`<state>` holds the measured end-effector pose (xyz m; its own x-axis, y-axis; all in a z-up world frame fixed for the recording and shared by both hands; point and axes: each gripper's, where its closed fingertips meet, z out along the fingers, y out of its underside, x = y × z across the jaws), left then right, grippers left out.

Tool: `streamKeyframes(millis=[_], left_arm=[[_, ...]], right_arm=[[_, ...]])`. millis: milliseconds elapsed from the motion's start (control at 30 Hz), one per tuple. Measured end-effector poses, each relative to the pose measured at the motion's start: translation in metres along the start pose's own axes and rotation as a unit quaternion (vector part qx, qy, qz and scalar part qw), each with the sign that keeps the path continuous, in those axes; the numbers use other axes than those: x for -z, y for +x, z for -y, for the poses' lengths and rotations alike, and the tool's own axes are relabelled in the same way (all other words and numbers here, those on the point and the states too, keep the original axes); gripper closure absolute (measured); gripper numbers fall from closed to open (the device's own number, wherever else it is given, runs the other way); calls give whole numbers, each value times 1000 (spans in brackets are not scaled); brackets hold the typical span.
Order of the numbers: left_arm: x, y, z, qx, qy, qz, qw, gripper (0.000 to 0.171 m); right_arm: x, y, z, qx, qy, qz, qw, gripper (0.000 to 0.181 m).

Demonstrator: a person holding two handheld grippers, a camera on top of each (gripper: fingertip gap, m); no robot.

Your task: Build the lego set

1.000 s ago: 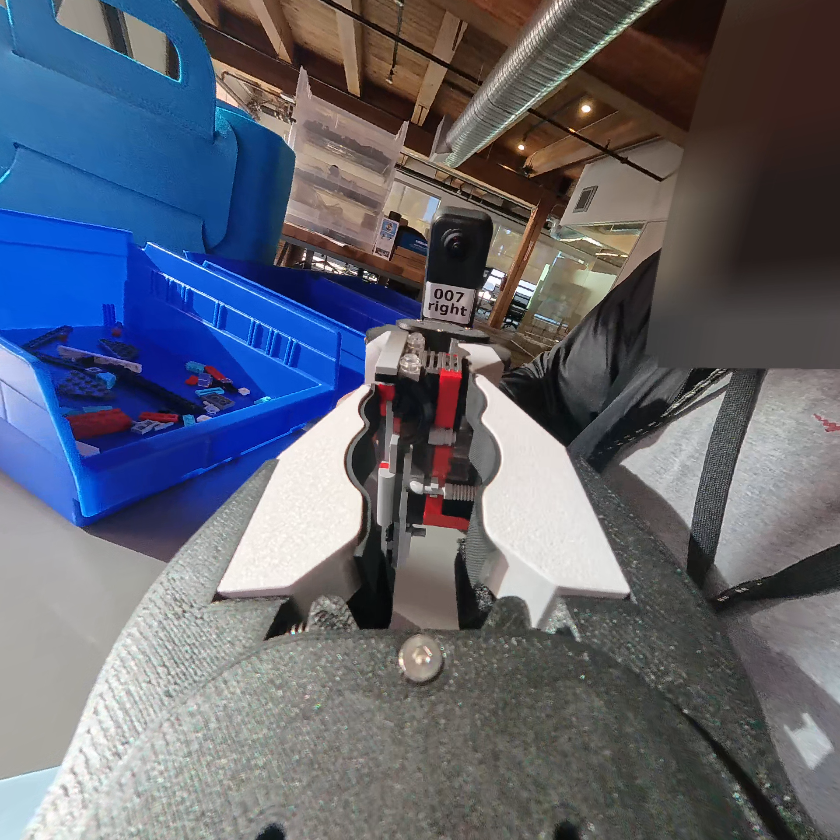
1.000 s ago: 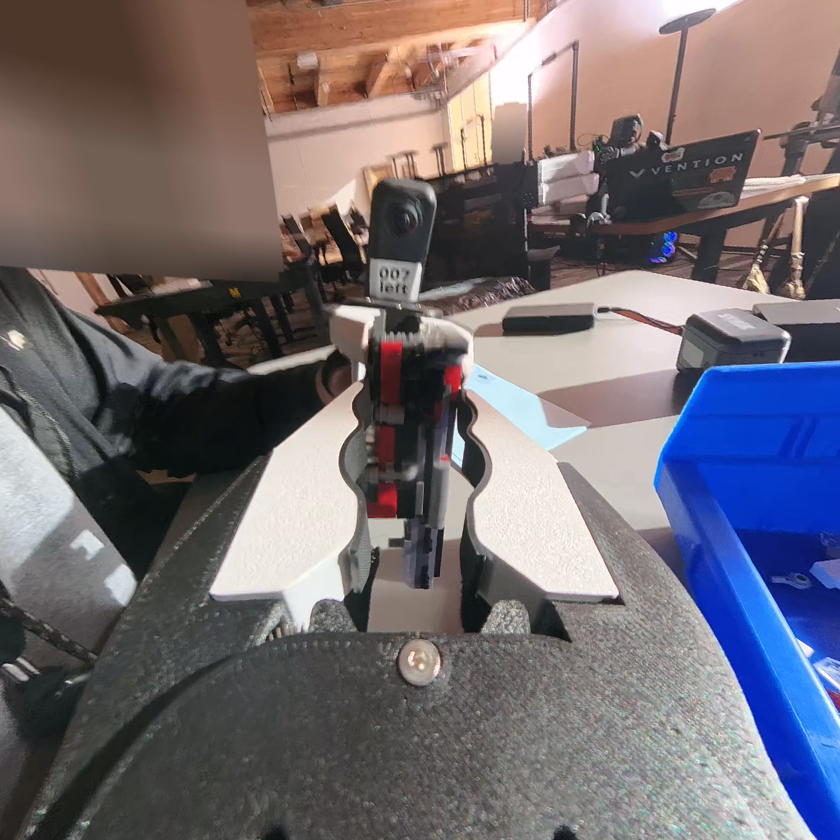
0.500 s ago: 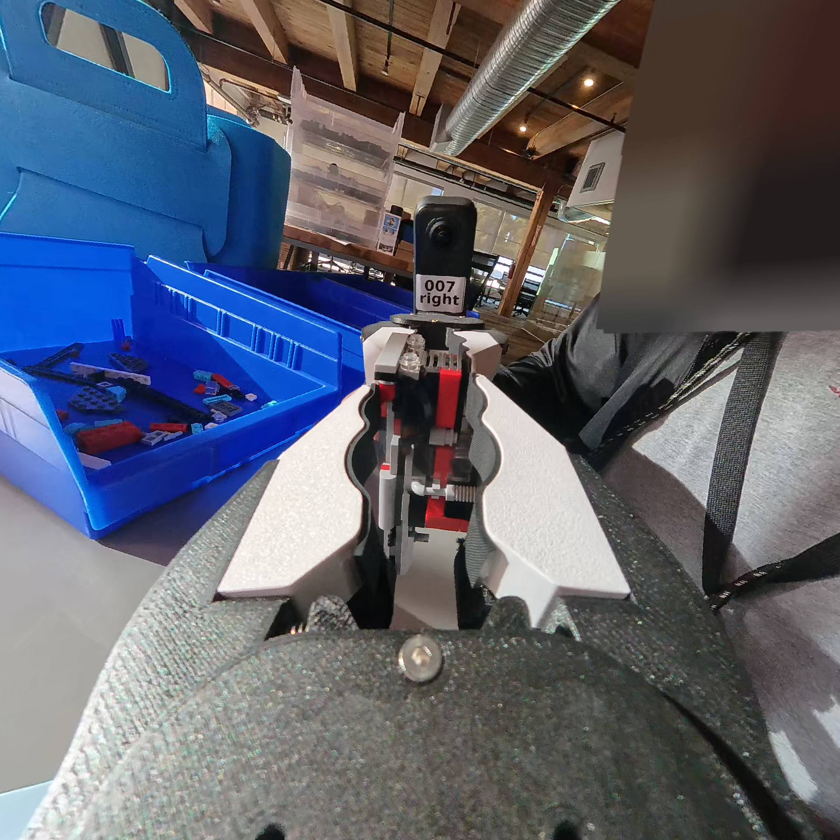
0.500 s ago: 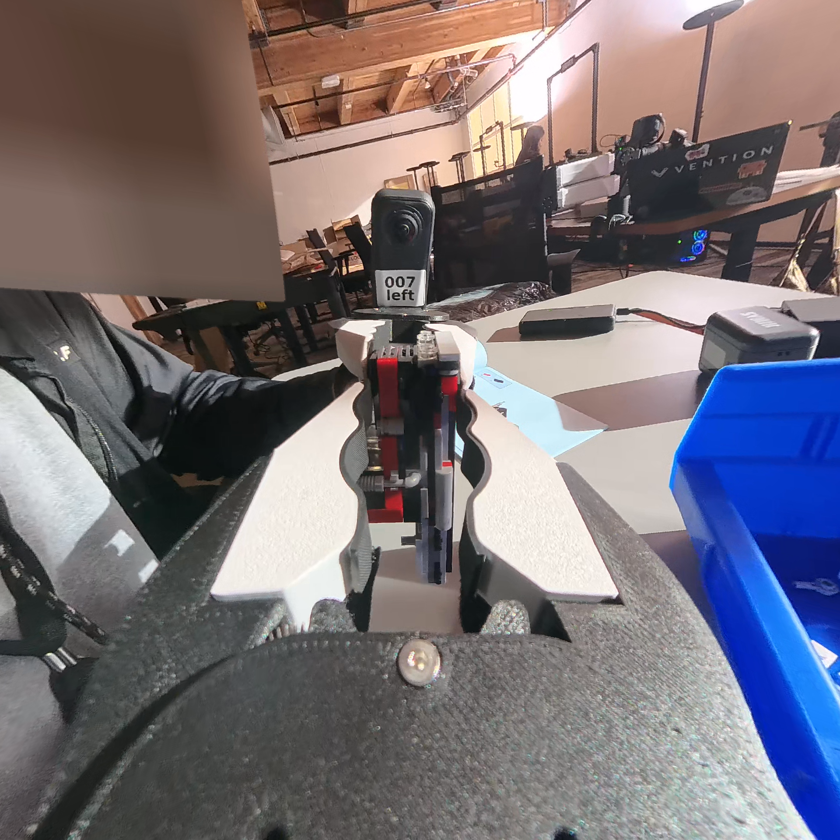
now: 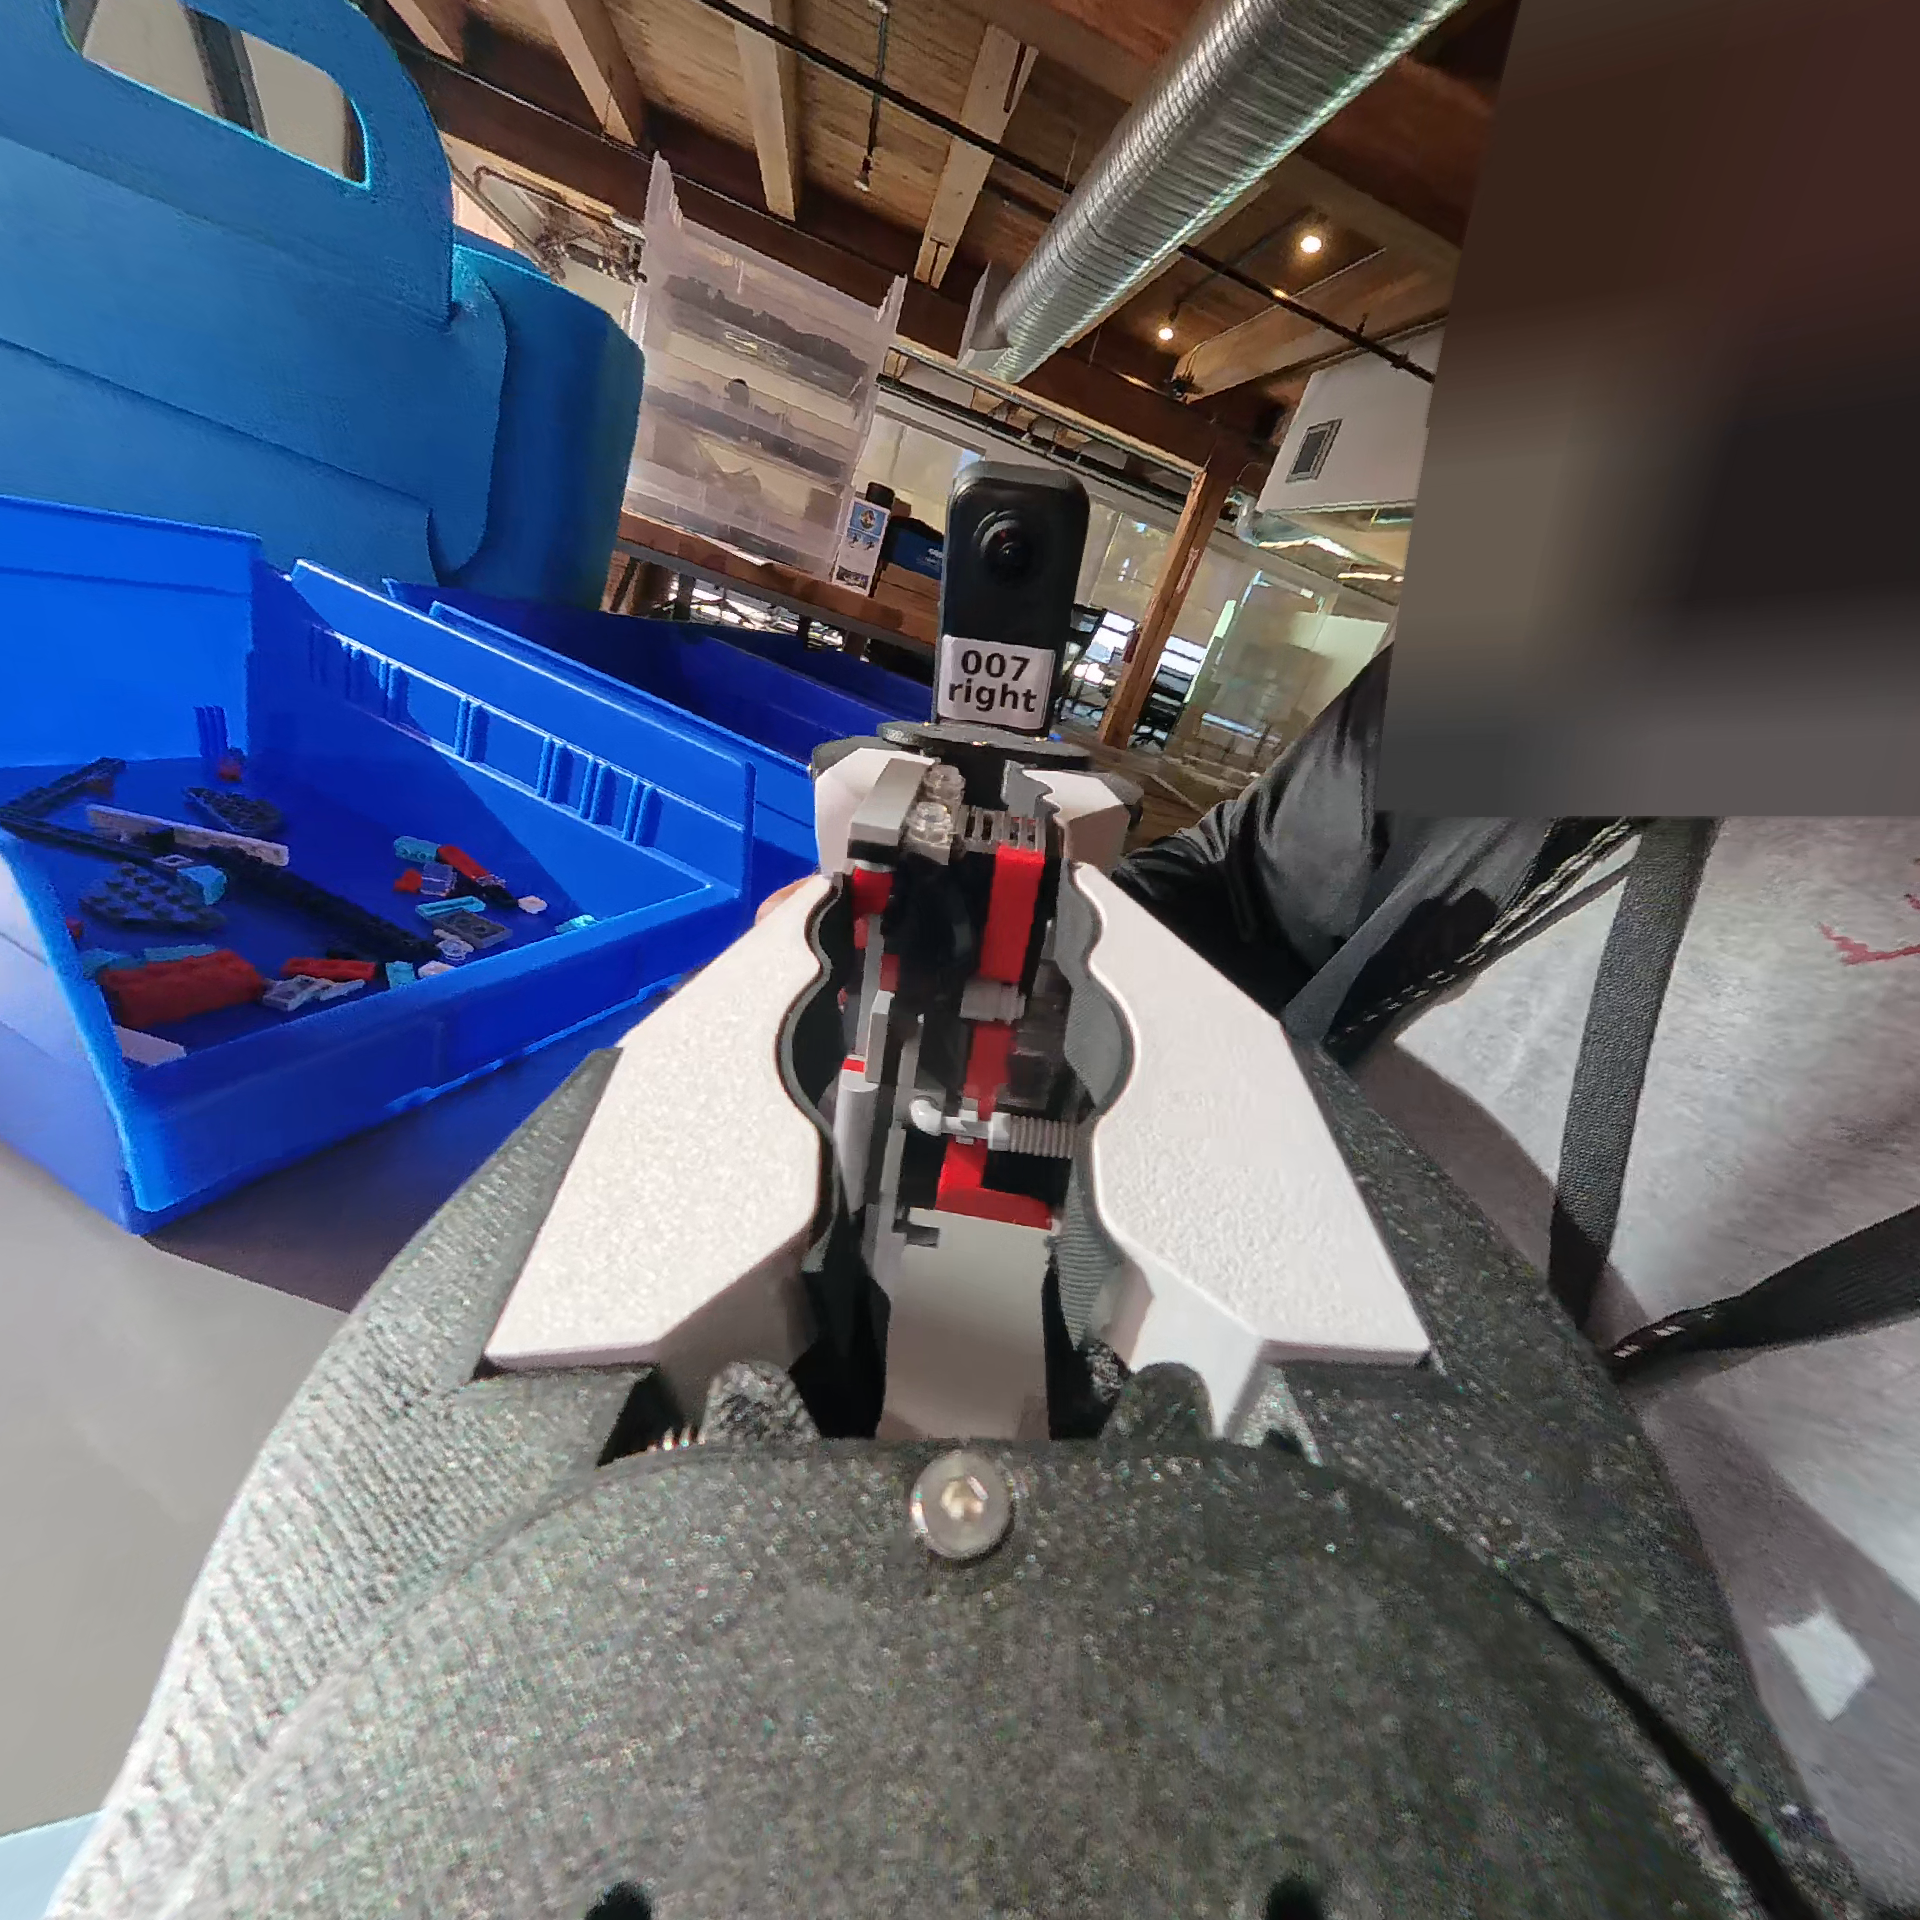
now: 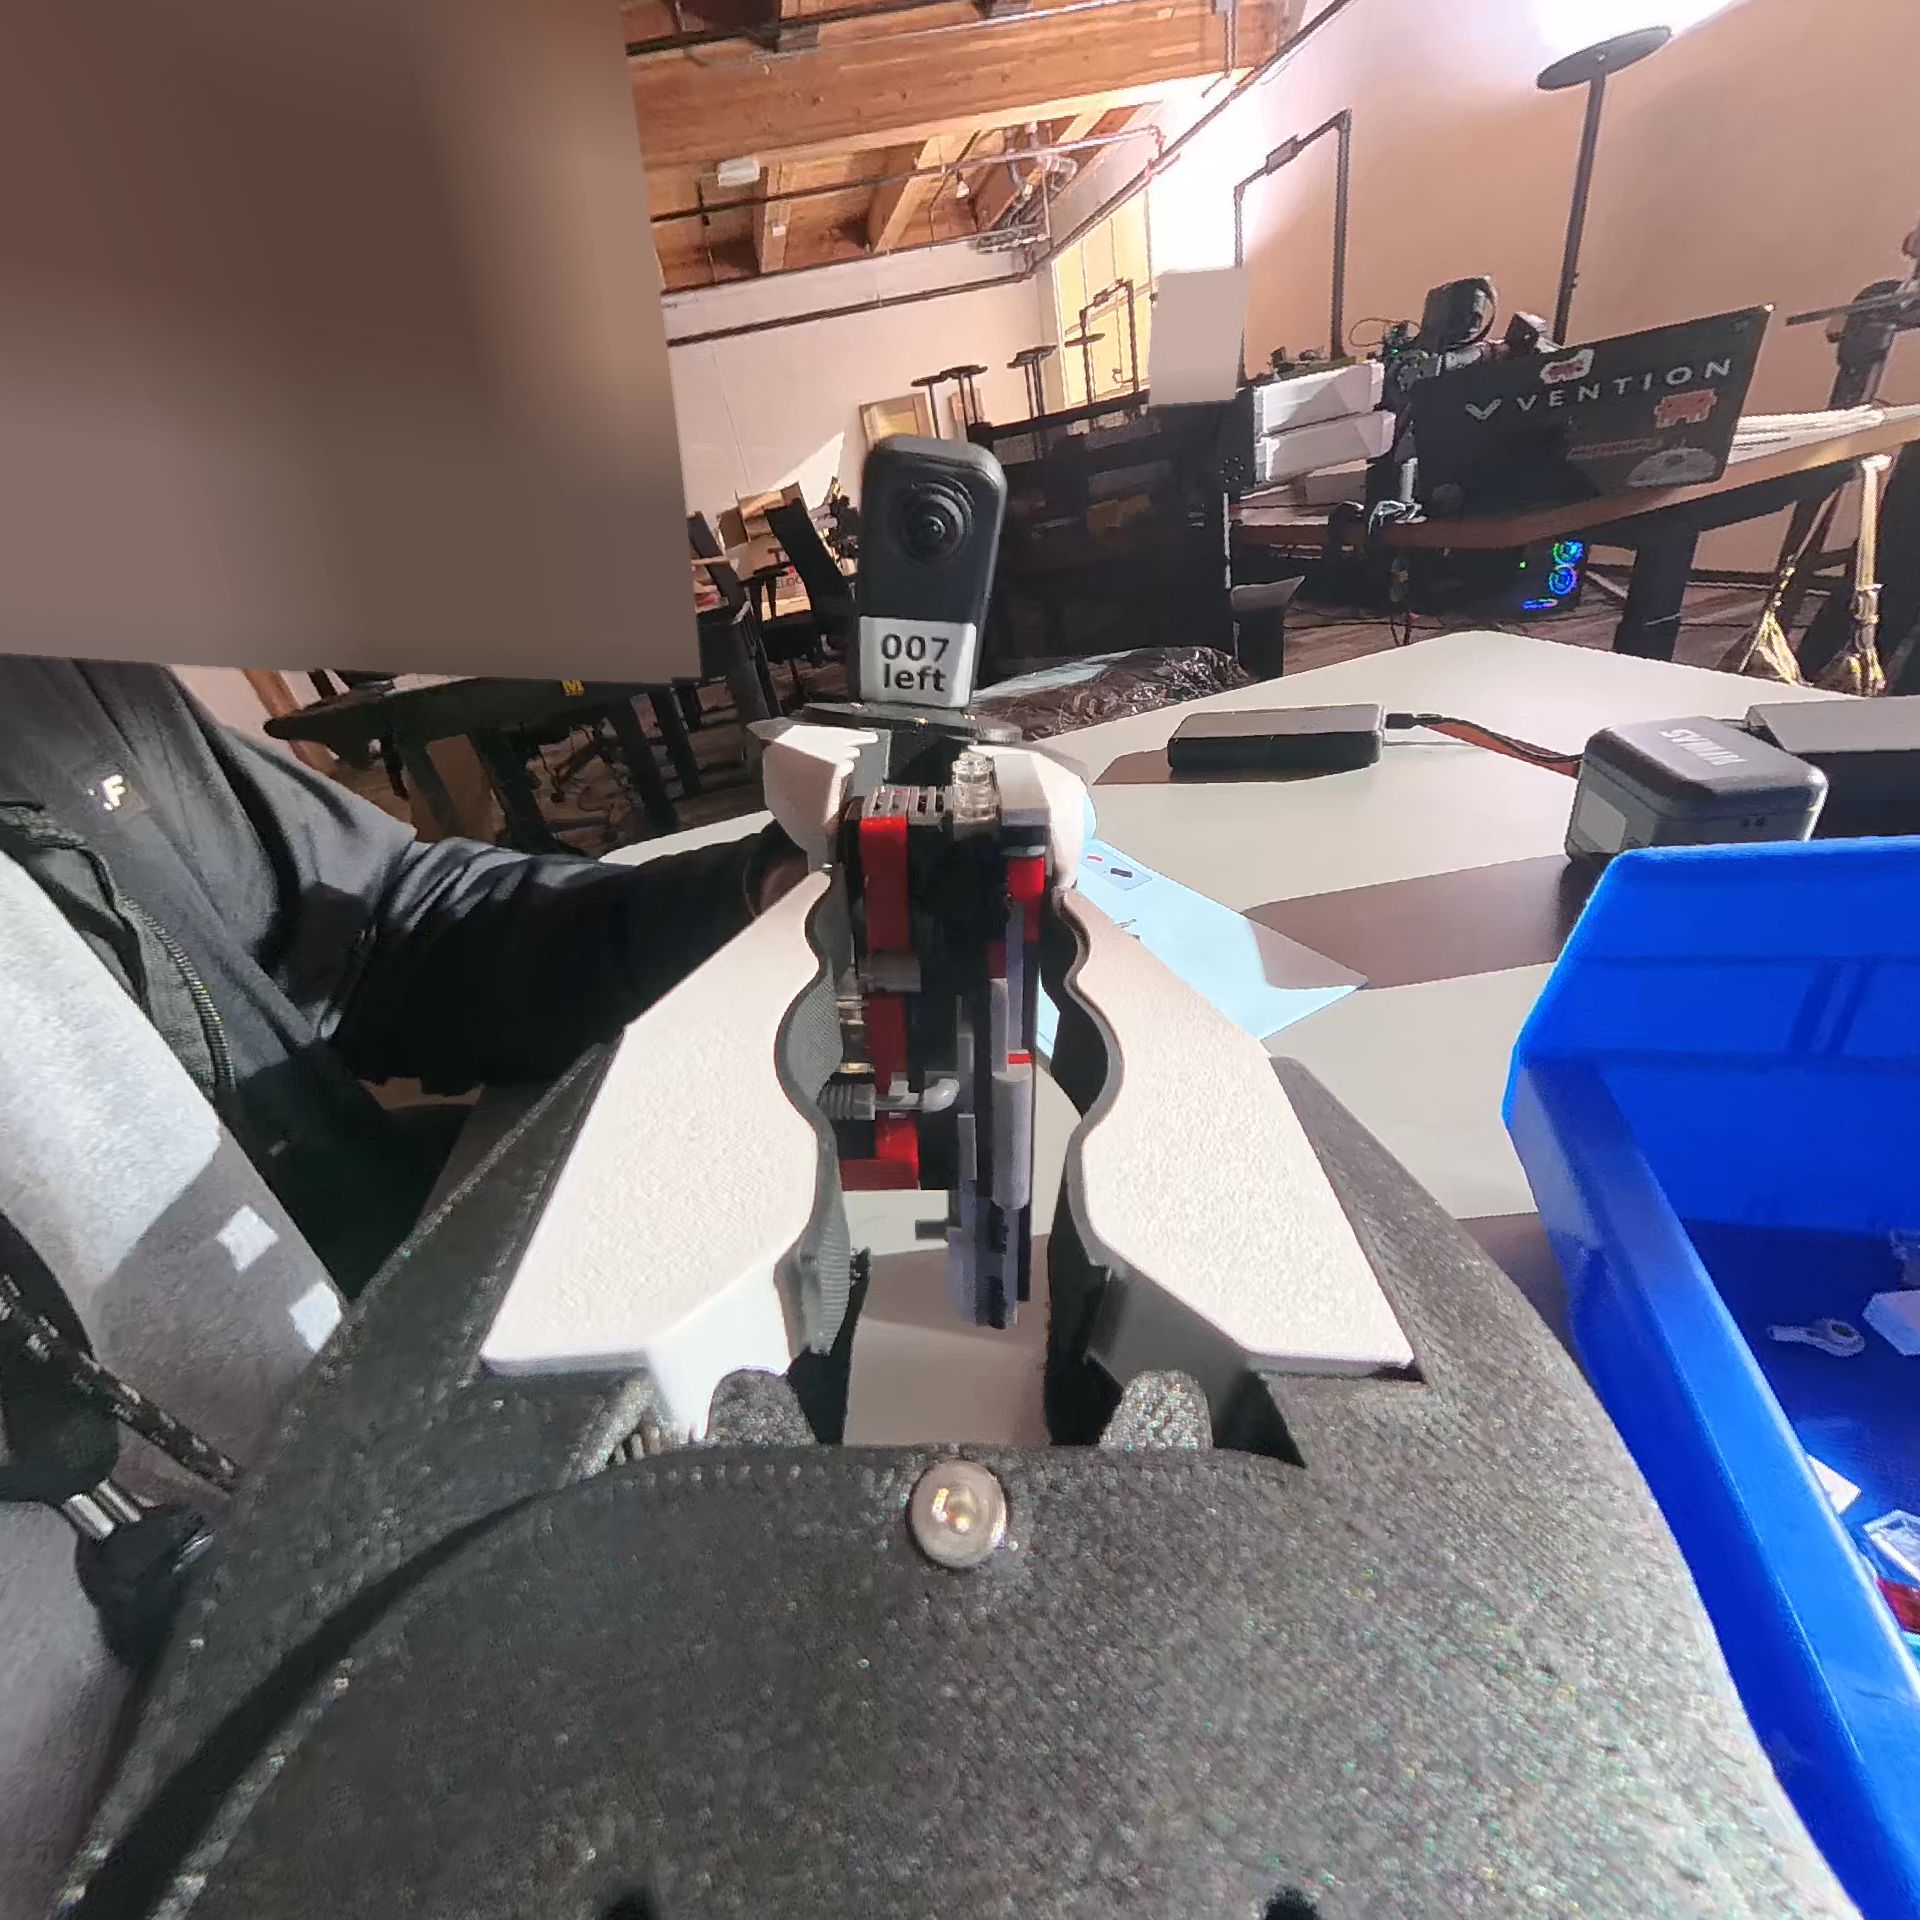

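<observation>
Assembly stood at a partial stage when we inspected both wrist views. We observed a narrow red, black and grey brick-built lego model point(image 5: 961, 997) held between the white plastic fingers point(image 5: 665, 1174) of the left gripper point(image 5: 961, 935). The same model point(image 6: 935, 997) also sat between the white fingers point(image 6: 1236, 1164) of the right gripper point(image 6: 940, 935). Both pairs of fingers were closed on it from opposite ends, the two grippers facing each other nose to nose, each showing beyond the other's fingertips with its black camera on top.

We noted that the model already carried many joined parts: red blocks, grey ribbed pieces and a clear stud at the end far from the left gripper's palm. We judged the core of the build to be done.

Work evidently remained. To the left of the left gripper's fingers, and well apart from them, a blue plastic parts bin point(image 5: 447, 1049) held loose bricks point(image 5: 187, 982) in red, black, teal and white. To the right of the right gripper's fingers, the bin wall point(image 6: 1683, 1299) showed a few more small pieces inside.

We could not tell which piece was due next, nor whether the two-gripper hold served a press or a handover.
</observation>
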<state>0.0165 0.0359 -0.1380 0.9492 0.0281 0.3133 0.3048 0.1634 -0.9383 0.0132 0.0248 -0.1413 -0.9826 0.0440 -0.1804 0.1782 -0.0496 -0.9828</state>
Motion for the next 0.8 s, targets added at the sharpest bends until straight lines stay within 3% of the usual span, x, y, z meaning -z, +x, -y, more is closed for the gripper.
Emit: streamKeyframes(millis=[500, 667, 800], left_arm=[[2, -16, -5, 28, -8, 40, 999, 133], [11, -41, -3, 105, 15, 111, 988, 133], [23, -62, -5, 199, 56, 180, 962, 133]], right_arm=[[-2, 12, -8, -25, -20, -23, 999, 143], [1, 22, 2, -34, -4, -64, 997, 131], [8, 29, 8, -20, 2, -136, 990, 123]])
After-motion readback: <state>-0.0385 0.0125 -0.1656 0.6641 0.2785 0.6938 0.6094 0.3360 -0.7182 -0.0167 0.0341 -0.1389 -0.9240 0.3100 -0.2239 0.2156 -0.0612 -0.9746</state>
